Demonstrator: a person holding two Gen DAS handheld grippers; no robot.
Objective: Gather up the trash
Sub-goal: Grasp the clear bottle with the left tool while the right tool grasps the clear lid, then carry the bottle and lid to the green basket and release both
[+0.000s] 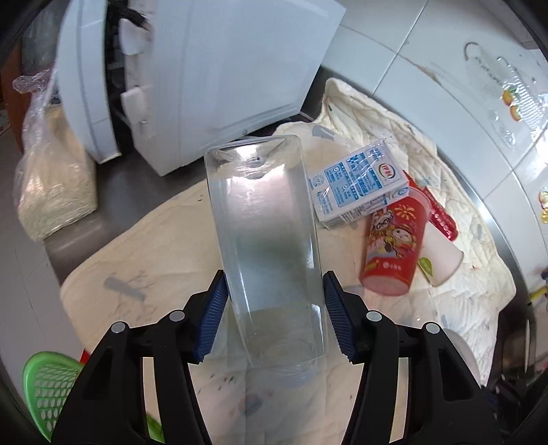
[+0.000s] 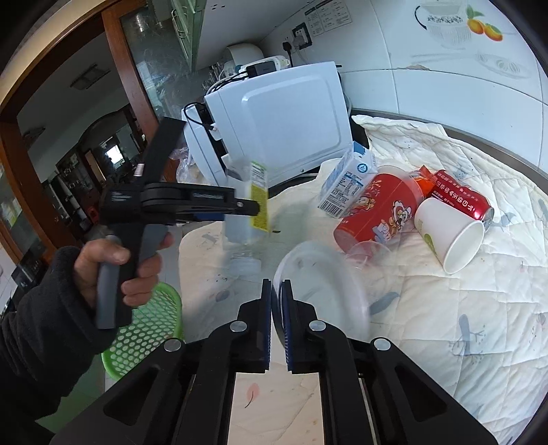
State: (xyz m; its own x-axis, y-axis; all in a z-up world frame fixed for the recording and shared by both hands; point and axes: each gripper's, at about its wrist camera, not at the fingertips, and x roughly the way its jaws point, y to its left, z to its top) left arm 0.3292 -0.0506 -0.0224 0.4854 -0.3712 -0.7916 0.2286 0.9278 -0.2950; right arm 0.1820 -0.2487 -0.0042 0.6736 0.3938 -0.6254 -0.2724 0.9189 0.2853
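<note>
Left gripper clamps a clear plastic bottle, raised above the quilted cloth. Right gripper pinches the rim of a clear plastic lid — milk carton, red cup, paper cup, red can lie piled on the cloth; green basket sits at the table's edge.

I read this as a home kitchen. Landmark: the white microwave on a steel counter. Behind it I see a white tiled wall with wall sockets and a fruit-and-bowl decal. To its left, glass-door cabinets and a wood-framed doorway into a furnished room. In front of it, a quilted cloth covers the counter.
</note>
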